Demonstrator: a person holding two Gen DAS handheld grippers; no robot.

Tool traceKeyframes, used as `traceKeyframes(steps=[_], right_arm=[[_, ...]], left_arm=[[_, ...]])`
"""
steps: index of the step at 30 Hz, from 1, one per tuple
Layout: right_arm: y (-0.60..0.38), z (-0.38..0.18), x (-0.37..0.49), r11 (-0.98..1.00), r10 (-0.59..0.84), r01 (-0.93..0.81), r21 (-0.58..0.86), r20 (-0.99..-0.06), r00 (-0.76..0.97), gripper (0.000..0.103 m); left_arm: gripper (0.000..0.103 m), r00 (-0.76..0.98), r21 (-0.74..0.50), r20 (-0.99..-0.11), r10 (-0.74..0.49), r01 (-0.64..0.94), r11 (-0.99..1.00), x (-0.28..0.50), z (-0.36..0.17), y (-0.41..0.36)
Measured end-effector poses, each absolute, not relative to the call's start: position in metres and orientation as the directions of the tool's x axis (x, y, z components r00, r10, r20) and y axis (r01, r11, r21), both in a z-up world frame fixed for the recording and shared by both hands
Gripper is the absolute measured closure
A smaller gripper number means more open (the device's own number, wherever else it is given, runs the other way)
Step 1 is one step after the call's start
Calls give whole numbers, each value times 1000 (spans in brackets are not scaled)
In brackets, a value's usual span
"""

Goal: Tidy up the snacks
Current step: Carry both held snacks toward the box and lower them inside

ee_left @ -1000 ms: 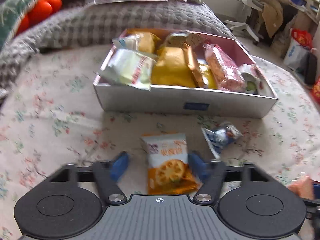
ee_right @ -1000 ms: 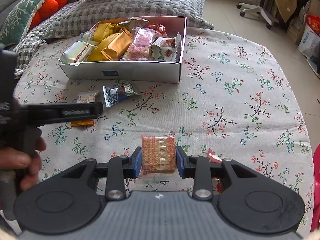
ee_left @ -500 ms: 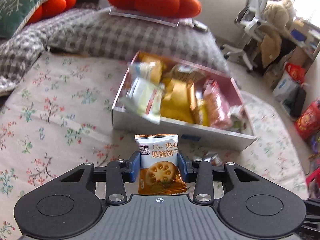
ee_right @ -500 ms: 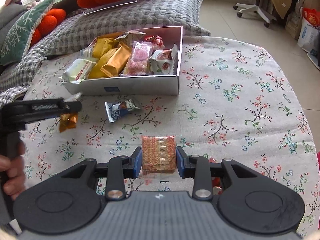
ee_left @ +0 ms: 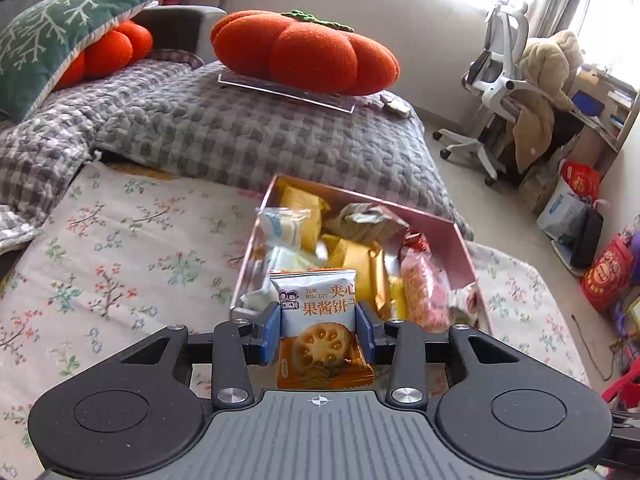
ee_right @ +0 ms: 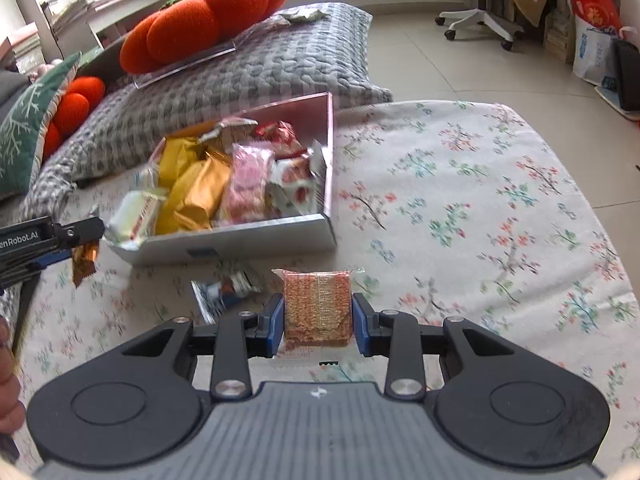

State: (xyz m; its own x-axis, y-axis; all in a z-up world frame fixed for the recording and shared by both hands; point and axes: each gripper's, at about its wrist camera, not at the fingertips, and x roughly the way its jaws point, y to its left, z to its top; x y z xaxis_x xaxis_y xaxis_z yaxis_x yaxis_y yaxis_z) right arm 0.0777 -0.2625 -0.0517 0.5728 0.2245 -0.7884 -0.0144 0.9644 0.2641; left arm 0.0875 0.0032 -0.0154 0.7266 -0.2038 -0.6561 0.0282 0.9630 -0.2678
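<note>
My left gripper [ee_left: 318, 330] is shut on a white and orange jam biscuit packet [ee_left: 320, 320], held in the air just in front of the near wall of the silver snack box [ee_left: 460, 240]. From the right wrist view the same gripper [ee_right: 86, 236] shows at the left edge, with the packet [ee_right: 84, 264] hanging beside the box [ee_right: 240, 240]. My right gripper [ee_right: 318, 322] is shut on a square orange-speckled snack bar [ee_right: 318, 304] above the floral cloth. A blue and silver wrapped snack [ee_right: 228, 290] lies on the cloth in front of the box.
The box holds several packets, yellow, pink, red and white. Behind it lie a grey quilted cushion [ee_left: 260, 132], an orange pumpkin pillow [ee_left: 308, 52] and a green pillow [ee_left: 48, 48]. A white office chair [ee_left: 500, 80] and bags stand on the floor at the right.
The left gripper closed on the jam biscuit packet, lifted it off the cloth and carried it toward the box. The right gripper moved closer to the box with the bar still held.
</note>
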Motion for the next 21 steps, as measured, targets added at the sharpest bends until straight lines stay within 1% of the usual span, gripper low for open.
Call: traceKeyframes(steps=[7,10,14,21], right_arm=[[-249,-51,102,957,245,-24,288,-766,595,71],[-248,-53,113,947,270,-23,320,-757,595,71],[-246,-57,124,924,323,-26,382,-742,587,71],[-227,-56,138,893,397,-75,443,-701,593,71]], left_arm=[[66,732,-237,-652,-197,50,970,106,-16,-5],[66,721,-265,-654,-229,65,962,115,-18,-6],[66,711,-255,-661,-239,86,963,123,-23,-10],[66,671,-282,-691,-267,88,955,144,-41,-5]])
